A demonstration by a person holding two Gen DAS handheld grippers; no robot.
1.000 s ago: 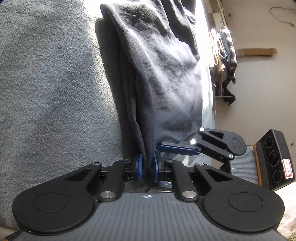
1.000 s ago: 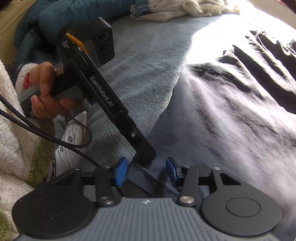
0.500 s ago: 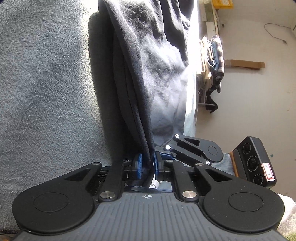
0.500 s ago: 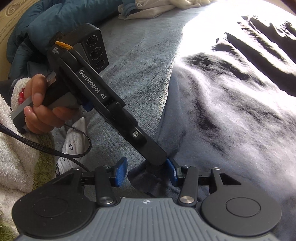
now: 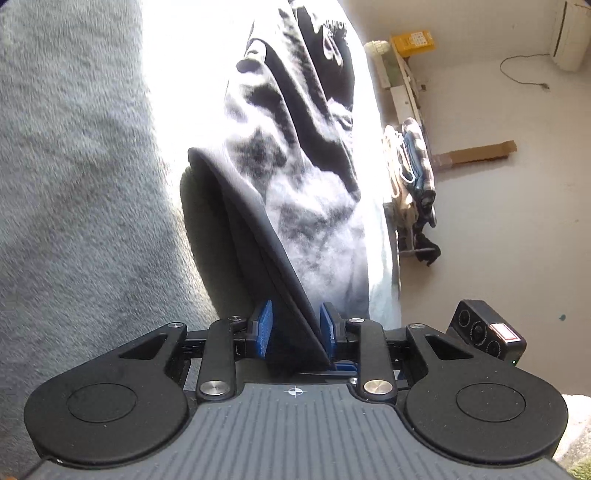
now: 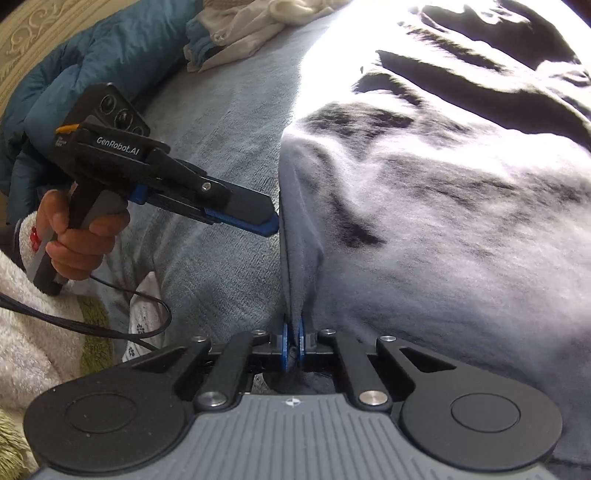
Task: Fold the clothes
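A dark grey garment lies spread on the bed, partly washed out by sunlight. Its folded edge runs taut between the blue pads of my left gripper, whose jaws are opening. The fold leans on the right-hand pad and the other pad stands off it. In the right wrist view the garment fills the right side. My right gripper is shut on its raised edge. The left gripper, held by a hand, has its tip at that same edge, higher up.
A grey fleece blanket covers the bed under the garment. A teal padded jacket and white clothes lie at the far side. Beyond the bed's edge is bare floor with a clothes rack and a cardboard strip.
My right gripper has closed on the garment's edge and rolled. My left gripper's jaws have widened around the fold, and it has lifted and swung so that it reaches in level from the left.
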